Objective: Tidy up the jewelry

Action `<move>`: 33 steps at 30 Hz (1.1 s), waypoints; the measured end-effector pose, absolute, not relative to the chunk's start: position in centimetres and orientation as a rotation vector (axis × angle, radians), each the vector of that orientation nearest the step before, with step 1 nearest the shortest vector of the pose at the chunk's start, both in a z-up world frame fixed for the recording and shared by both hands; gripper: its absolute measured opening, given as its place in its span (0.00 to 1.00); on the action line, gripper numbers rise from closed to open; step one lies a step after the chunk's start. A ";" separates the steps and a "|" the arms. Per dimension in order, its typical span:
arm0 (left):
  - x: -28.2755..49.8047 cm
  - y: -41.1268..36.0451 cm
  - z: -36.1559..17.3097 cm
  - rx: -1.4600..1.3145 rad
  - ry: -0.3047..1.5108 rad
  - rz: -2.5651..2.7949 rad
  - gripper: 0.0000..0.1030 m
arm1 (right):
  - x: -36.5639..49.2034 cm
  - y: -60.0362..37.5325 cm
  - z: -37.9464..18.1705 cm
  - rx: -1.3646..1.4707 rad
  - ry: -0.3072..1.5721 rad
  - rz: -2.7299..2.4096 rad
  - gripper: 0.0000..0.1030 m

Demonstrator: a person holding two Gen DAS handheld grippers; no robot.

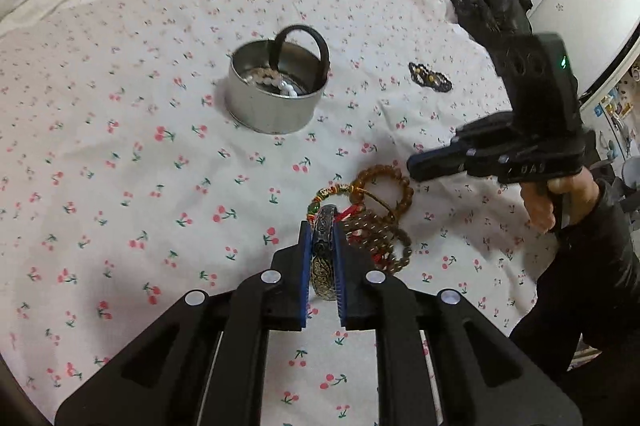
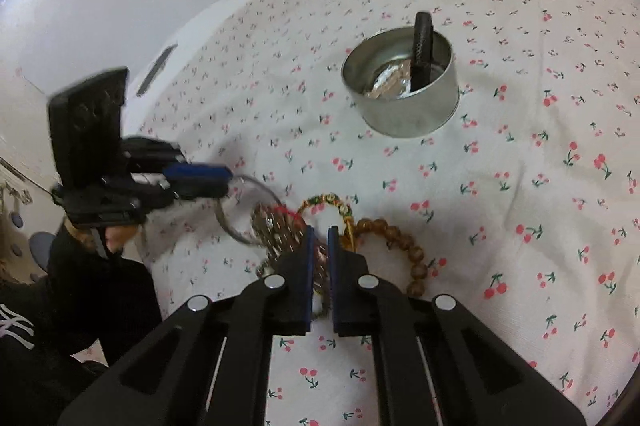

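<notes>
Bangle [image 1: 325, 254] first: my left gripper [image 1: 323, 258] is pinching a dark engraved metal bangle between its blue pads, the ring standing on edge in the grip and running back toward the camera. Just ahead and to the right of those fingers lies the rest of the heap on the cherry-print sheet [image 1: 120, 154]: an amber bead bracelet [image 1: 384, 186], a multicoloured bead string [image 1: 336, 192] and darker bead loops tangled with red cord.

My right gripper [image 2: 320, 258] has its pads pressed nearly together, with a strand from that same heap between them; I judge it is nipping a bead bracelet, though I cannot tell which one, since the fingers hide it. From this side the amber beads sit just right of the fingertips and the bangle shows as a grey ring off to the left.

The round metal tin [image 1: 276, 90] stands well ahead of both grippers, already holding pale beads and a black band [image 1: 300, 54] leaning on its wall. A small dark beaded piece [image 1: 430, 77] lies apart, right of the tin.

I read this as the pick-up step. Next I need a clean lift that frees each piece from the tangle, then a carry forward over the tin's rim before letting go.
</notes>
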State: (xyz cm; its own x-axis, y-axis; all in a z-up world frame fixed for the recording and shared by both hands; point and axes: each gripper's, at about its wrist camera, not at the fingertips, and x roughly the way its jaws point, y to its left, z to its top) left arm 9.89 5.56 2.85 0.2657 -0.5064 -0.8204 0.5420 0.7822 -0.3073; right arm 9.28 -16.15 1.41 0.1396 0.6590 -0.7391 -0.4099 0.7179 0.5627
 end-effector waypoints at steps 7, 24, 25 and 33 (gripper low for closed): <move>9.4 4.4 3.4 -0.003 1.080 -0.739 0.10 | 6.9 -11.3 1.9 0.062 1.168 0.848 0.56; 7.3 1.3 1.2 0.176 1.134 -0.820 0.04 | 5.6 -9.4 -1.0 -0.163 1.278 0.847 0.63; 7.0 0.6 0.8 0.214 1.126 -0.816 0.04 | 5.5 -9.4 -1.1 -0.172 1.283 0.846 0.63; 5.3 -2.1 -0.1 0.413 1.022 -0.775 0.55 | 5.7 -11.8 -0.3 -0.123 1.275 0.820 0.65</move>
State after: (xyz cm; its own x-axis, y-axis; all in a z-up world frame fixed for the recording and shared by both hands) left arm 5.31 -2.12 -0.12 0.2949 -0.3798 -0.8768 0.7417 0.6695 -0.0406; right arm 5.73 -11.82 -0.32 0.0559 0.4741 -0.8787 -0.6025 0.7178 0.3490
